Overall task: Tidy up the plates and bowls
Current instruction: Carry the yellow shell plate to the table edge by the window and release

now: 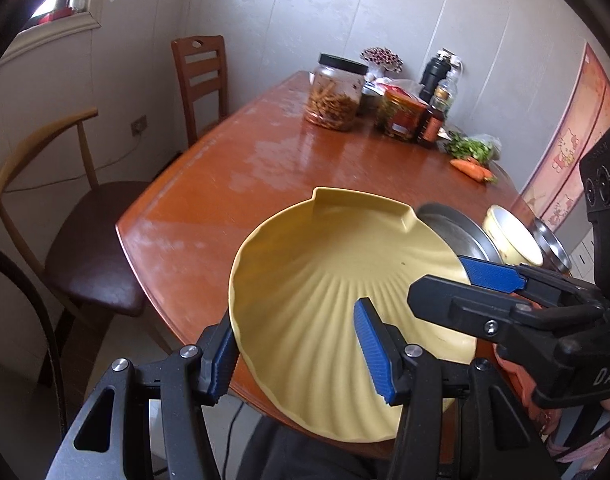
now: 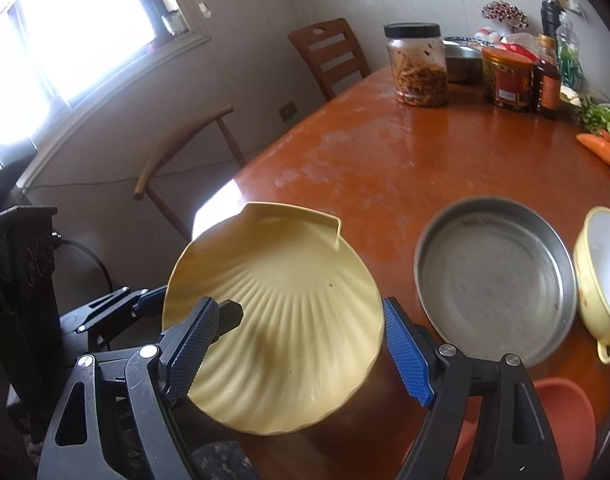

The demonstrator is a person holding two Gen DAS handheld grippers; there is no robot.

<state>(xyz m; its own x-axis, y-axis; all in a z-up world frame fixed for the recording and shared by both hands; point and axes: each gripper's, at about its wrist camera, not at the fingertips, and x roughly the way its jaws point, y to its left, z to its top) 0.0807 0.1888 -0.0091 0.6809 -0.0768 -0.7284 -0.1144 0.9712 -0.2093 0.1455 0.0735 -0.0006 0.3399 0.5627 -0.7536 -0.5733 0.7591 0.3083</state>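
At the near edge of a reddish-brown wooden tabletop [image 2: 445,152], a yellow shell-shaped plate [image 2: 281,320] sits tilted, partly overhanging the edge. Its flat hinge end points away toward the far side of the tabletop, its rounded scalloped rim points back toward the cameras, and its ribs fan out along that near-to-far axis. The left gripper [image 1: 301,354] straddles the plate's near left rim with its jaws spread apart, one blue pad outside the rim and the other over the ribbed inside; whether the pads press on the plate cannot be told. The right gripper [image 2: 301,354] straddles the plate's near right rim the same way, jaws wide, one dark pad over the inside and one blue pad just beyond the outer edge. Just to the right of the shell plate lies a round metal pan [image 2: 497,280], flat on the tabletop. Touching or nearly touching its right side is a pale yellow bowl [image 2: 601,276] with a small handle, tipped so its white inside faces left. A terracotta-orange dish [image 2: 565,420] shows at the near right. Further back stand a black-lidded jar [image 2: 419,66], smaller jars and bottles, and a carrot [image 2: 599,146].
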